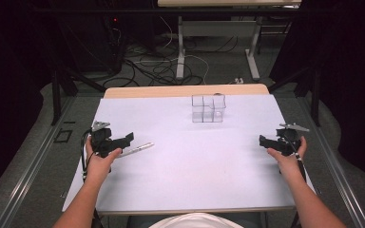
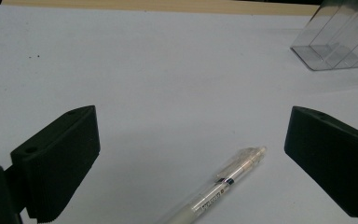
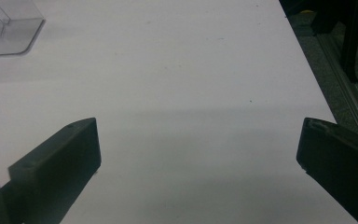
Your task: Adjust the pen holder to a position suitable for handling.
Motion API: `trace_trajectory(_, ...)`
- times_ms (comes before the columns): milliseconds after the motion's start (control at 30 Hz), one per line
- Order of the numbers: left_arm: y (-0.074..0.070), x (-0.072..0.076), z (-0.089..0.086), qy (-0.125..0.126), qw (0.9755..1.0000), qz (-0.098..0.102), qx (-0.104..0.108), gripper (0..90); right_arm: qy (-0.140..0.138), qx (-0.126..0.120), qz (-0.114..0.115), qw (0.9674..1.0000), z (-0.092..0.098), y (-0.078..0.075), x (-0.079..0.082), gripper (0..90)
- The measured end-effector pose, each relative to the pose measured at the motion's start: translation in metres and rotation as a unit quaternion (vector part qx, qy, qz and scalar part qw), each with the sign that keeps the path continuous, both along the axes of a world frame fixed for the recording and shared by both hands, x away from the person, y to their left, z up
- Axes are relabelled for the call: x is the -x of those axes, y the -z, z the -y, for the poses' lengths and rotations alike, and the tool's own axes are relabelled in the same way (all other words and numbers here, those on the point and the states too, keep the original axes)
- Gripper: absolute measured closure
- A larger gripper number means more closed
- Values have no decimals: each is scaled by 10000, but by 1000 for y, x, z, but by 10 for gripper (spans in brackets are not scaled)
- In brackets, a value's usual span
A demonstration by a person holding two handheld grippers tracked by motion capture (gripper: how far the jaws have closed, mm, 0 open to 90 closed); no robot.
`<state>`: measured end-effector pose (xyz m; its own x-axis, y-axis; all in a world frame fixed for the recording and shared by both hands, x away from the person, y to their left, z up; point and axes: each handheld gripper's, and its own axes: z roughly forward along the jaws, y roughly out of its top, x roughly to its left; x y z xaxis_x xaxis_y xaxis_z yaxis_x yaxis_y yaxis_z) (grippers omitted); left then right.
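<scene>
A clear-barrelled pen (image 1: 137, 150) lies flat on the white table (image 1: 195, 156) at the left. In the left gripper view the pen (image 2: 219, 186) lies on the sheet between the two wide-apart jaws, touching neither. My left gripper (image 1: 126, 139) is open and sits just left of the pen, low over the table. At the table's right side my right gripper (image 1: 264, 141) is open too, its jaws spread over bare white surface (image 3: 191, 130). A clear plastic divided box (image 1: 208, 108) stands upright at the far middle, also seen as box (image 2: 340, 42) and box (image 3: 7, 25).
The light wooden far edge of the table (image 1: 185, 90) runs behind the box. Beyond it are floor cables (image 1: 157, 66) and the legs of another desk (image 1: 180, 47). A metal rail (image 3: 349, 98) runs along the floor past the table's right edge.
</scene>
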<state>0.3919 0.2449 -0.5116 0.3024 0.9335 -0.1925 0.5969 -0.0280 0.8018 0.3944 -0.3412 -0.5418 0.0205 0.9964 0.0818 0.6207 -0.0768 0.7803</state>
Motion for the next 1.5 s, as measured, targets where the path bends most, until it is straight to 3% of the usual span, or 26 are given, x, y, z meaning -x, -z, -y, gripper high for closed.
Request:
trace_trajectory(167, 0, 1, 0, -66, 10000, -10, 17, 34, -202, 81, -1, 9998, -7, 0, 0, 3)
trace_trajectory(367, -4, 7, -2, -70, 9999, 61, 49, 34, -415, 220, 208, 9987, -21, -4, 0, 3)
trace_trajectory(567, -5, 12, -3, -77, 9999, 108, 106, 44, -666, 83, 343, 9972, -35, -18, 1, 8)
trace_trajectory(733, -6, 15, -4, -69, 9999, 86, 78, 54, -879, 174, 446, 9950, -48, -34, -1, 12)
trace_trajectory(1033, -6, 14, -8, -173, 9995, 68, 244, 62, -1111, 247, 225, 9932, -69, -54, -16, 21)
trace_trajectory(1100, -6, 14, -8, -177, 9995, 80, 245, 62, -1183, 385, 139, 9921, -77, -64, -24, 35)
trace_trajectory(1300, -7, 15, -7, -142, 9996, 15, 223, 62, -1267, 509, 153, 9905, -87, -79, -36, 63)
trace_trajectory(1500, -6, 14, -6, -140, 9996, 29, 242, 63, -1269, 457, 68, 9908, -93, -92, -47, 131)
